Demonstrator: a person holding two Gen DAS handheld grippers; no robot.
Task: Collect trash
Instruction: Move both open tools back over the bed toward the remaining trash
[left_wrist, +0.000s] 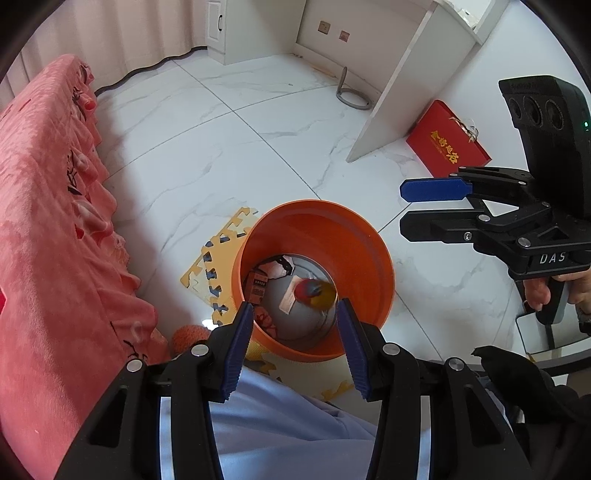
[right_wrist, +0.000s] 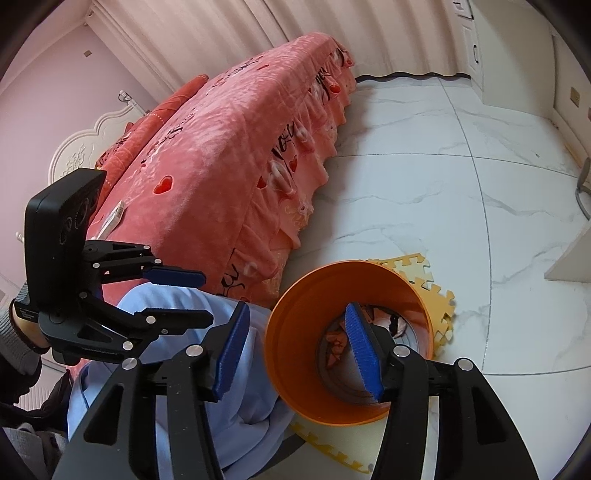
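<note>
One view alone shows the red box (left_wrist: 448, 148).

one bin (left_wrist: 314, 221), two claws (left_wrist: 295, 343) (right_wrist: 295, 347)

The orange bin (left_wrist: 373, 254) looks like smooth, slightly glossy plastic. The floor (left_wrist: 229, 155) is polished white marble-look tile. The pink bedspread (right_wrist: 221, 147) is plush, fuzzy cloth. The yellow mat (right_wrist: 432, 277) seems matt foam. Both grippers are matt black plastic with ribbed blue pads (left_wrist: 238, 350).

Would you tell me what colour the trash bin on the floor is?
Orange; the trash bin shows best in the left wrist view.
</note>
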